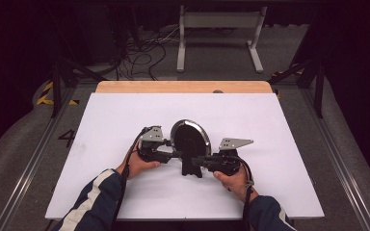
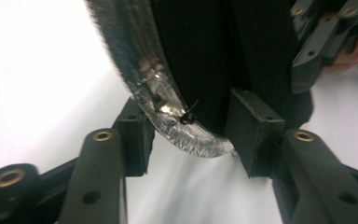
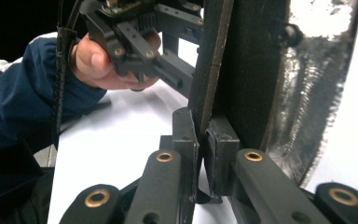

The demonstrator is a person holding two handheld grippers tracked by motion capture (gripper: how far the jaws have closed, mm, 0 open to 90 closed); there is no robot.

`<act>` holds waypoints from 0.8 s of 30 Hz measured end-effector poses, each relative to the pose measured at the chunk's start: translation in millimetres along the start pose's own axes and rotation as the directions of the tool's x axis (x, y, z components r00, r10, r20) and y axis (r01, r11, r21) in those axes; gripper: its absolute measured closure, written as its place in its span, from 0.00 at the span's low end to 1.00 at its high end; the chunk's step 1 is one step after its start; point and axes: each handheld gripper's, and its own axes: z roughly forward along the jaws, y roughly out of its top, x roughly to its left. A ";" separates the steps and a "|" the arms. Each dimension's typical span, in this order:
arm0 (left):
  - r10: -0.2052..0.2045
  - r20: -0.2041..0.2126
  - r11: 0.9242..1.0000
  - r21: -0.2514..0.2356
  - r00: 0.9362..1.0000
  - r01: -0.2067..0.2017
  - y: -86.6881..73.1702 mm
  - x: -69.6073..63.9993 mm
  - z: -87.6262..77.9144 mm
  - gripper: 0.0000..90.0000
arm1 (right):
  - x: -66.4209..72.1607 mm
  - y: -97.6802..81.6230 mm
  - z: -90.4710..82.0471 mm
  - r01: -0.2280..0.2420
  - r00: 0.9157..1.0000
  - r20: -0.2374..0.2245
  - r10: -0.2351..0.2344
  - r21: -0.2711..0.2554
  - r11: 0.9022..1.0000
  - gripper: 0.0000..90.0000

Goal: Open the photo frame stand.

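Round mirror [image 1: 190,139] stands on the white table [image 1: 101,144] between both grippers. Right gripper [image 3: 201,140] pinches its black stand flap [image 3: 212,70]; left gripper [image 2: 189,140] straddles the rim [image 2: 168,112], seemingly loose. Best: hold flap steady, ease frame gently.

Our two arms come in from the bottom, side by side; our left hand [image 1: 138,163] holds the left gripper [image 1: 177,154] with its jaws partly apart; our right hand [image 1: 232,180] holds the right gripper [image 1: 196,160], jaws squeezed nearly together.
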 end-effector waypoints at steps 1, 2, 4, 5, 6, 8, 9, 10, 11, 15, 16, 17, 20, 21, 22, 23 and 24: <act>-0.003 0.018 1.000 -0.010 1.000 0.004 0.3 -0.1 -1.9 0.68 | -1.0 -0.3 -1.4 -0.002 1.000 0.006 0.002 0.004 1.000 0.93; 0.023 0.010 1.000 -0.013 1.000 -0.023 2.7 -2.6 -3.8 0.72 | -2.3 -0.7 -2.7 -0.006 1.000 0.015 0.006 0.007 1.000 0.92; 0.044 -0.028 0.999 -0.001 0.999 -0.044 6.3 -7.9 -4.5 0.76 | -4.9 -1.2 -4.5 -0.019 1.000 0.025 0.019 0.005 1.000 0.91; 0.066 -0.055 0.998 0.005 0.996 -0.066 8.4 -10.6 -4.8 0.77 | -5.4 -1.3 -4.8 -0.021 1.000 0.023 0.021 0.003 1.000 0.90; 0.081 -0.085 0.997 0.008 0.993 -0.080 9.9 -12.5 -5.8 0.78 | -5.5 -1.1 -5.1 -0.026 0.999 0.025 0.026 0.001 1.000 0.89; 0.098 -0.108 0.995 0.011 0.989 -0.098 10.5 -13.7 -7.2 0.81 | -5.4 -0.6 -5.5 -0.032 0.999 0.026 0.032 -0.005 0.999 0.88; 0.106 -0.120 0.994 0.015 0.987 -0.105 10.8 -14.5 -7.6 0.81 | -4.9 0.0 -5.7 -0.034 0.999 0.034 0.034 -0.005 0.999 0.88; 0.113 -0.132 0.994 0.017 0.985 -0.112 11.0 -15.2 -7.6 0.81 | -4.5 0.6 -5.4 -0.034 0.999 0.039 0.034 -0.004 0.999 0.87; 0.116 -0.140 0.993 0.020 0.983 -0.114 11.2 -16.1 -7.7 0.81 | -3.9 0.9 -4.9 -0.033 0.998 0.044 0.033 -0.002 0.999 0.87; 0.159 -0.205 0.987 0.047 0.966 -0.153 13.0 -18.8 -7.9 0.83 | -3.6 1.1 -4.6 -0.030 0.998 0.052 0.030 0.002 1.000 0.86; 0.171 -0.228 0.985 0.062 0.958 -0.161 12.8 -18.8 -7.4 0.85 | -3.1 1.3 -4.1 -0.027 0.997 0.068 0.026 0.014 1.000 0.85; 0.174 -0.231 0.985 0.063 0.957 -0.164 11.5 -18.3 -6.8 0.85 | -3.0 0.9 -3.3 -0.026 0.997 0.078 0.025 0.021 0.999 0.84; 0.167 -0.230 0.986 0.055 0.959 -0.158 10.8 -17.9 -7.0 0.85 | -2.3 0.6 -1.9 -0.023 0.995 0.096 0.021 0.023 0.999 0.84; 0.167 -0.233 0.986 0.055 0.958 -0.159 10.9 -18.3 -6.9 0.85 | -1.9 1.0 -1.9 -0.015 0.995 0.104 0.012 0.026 1.000 0.84; 0.166 -0.235 0.986 0.053 0.958 -0.158 10.8 -18.8 -6.3 0.85 | -1.4 1.2 -1.9 -0.011 0.994 0.112 0.008 0.027 1.000 0.83; 0.162 -0.233 0.987 0.048 0.959 -0.155 10.7 -18.8 -5.9 0.85 | -0.8 1.4 -2.1 -0.009 0.993 0.122 0.005 0.029 1.000 0.83; 0.154 -0.232 0.988 0.040 0.960 -0.149 10.4 -18.7 -5.6 0.84 | -0.3 1.2 -2.4 -0.005 0.992 0.129 0.001 0.033 0.999 0.83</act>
